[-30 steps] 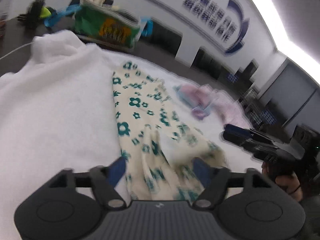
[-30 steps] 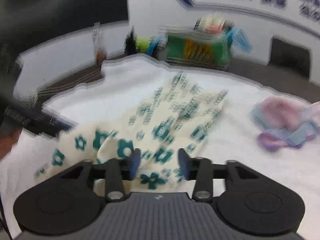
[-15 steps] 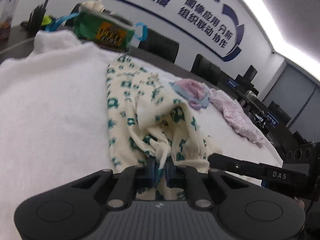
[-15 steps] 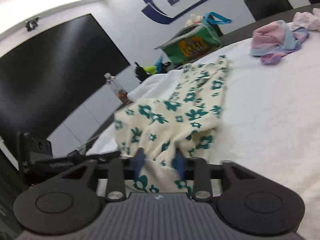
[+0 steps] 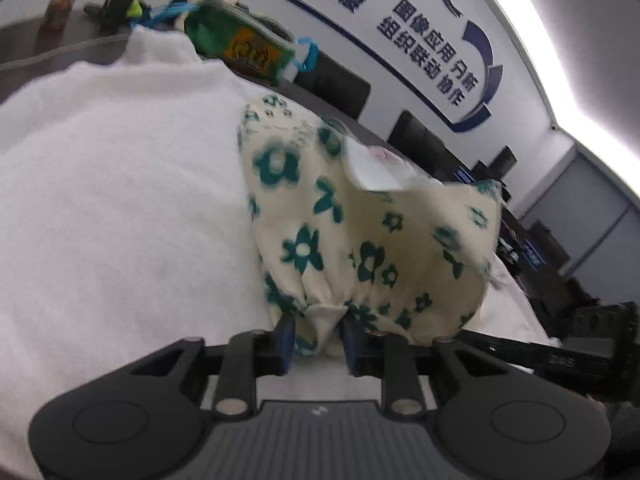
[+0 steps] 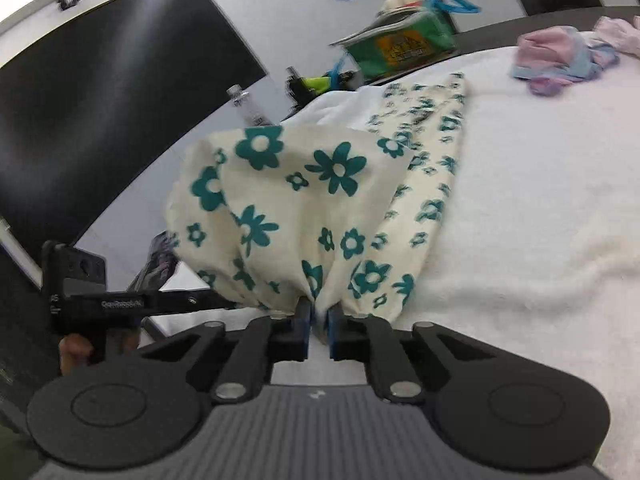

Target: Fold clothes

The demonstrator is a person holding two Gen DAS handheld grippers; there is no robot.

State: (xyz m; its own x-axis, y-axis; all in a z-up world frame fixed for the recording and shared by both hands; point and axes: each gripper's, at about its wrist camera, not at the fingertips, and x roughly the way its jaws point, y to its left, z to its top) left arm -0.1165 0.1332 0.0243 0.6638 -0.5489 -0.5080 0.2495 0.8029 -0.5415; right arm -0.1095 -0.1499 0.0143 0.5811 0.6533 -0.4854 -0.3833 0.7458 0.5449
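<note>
Both tools grip the near hem of the floral garment (image 5: 360, 240): left tool (image 5: 316, 336) w/ jaws just eased wider, cloth bunched between, right tool (image 6: 318, 330) just pinched narrow on it, near end lifted off white-covered counter (image 5: 120, 200), far end lying flat; next: carry hem toward far end, lay flat.

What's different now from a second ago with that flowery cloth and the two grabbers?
Both grippers took hold of the flowered garment. The left gripper clamped a bunch, then its jaws eased slightly wider, still gripping; the right gripper has just been closing onto a fold. The near end has lifted off the white towel. The green bag and pink clothes stayed put.
</note>
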